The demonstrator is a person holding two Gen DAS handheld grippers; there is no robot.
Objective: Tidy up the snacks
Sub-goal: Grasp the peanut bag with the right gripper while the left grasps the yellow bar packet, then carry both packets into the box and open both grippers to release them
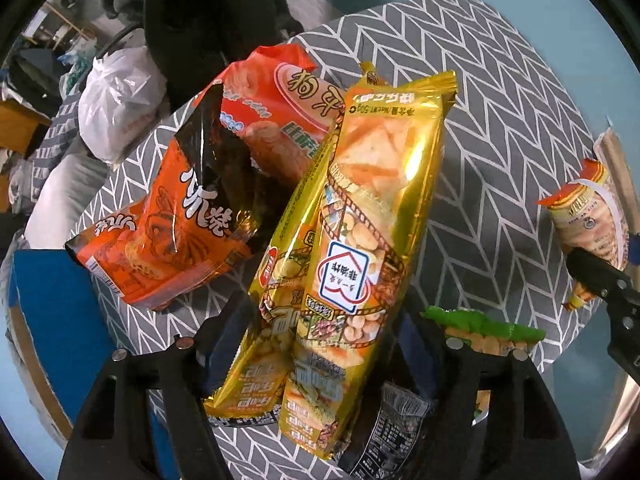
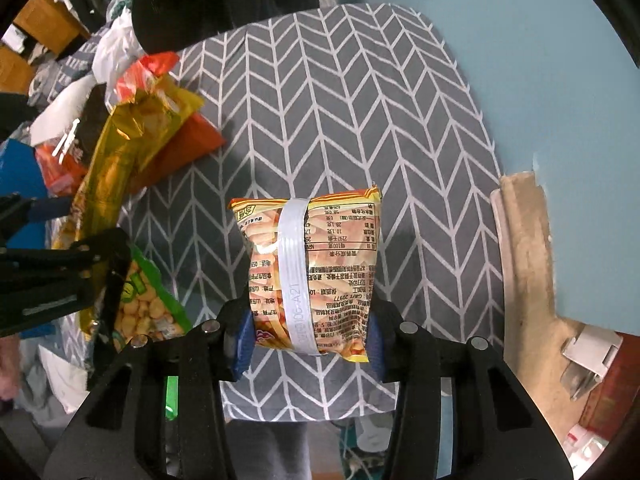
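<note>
In the left wrist view the lower ends of the two gold packs point(image 1: 360, 216) are lying between the fingers of the left gripper point(image 1: 320, 344), and a black pack point(image 1: 384, 432) under them is mostly hidden. The fingers are standing wide apart and seem not to be pressing the gold packs, though the contact is hard to see. Left of the gold packs are lying an orange bag point(image 1: 168, 236) and a red bag point(image 1: 280, 120), both with large Chinese characters printed upside down. A green bag point(image 1: 484, 330) is half covered at the lower right.

In the right wrist view the right gripper point(image 2: 310, 338) is pinching a yellow pack point(image 2: 312, 268) at frame centre, above the grey chevron cloth point(image 2: 360, 100). Its white seam is showing the code "A21"; the small text is unreadable.
</note>
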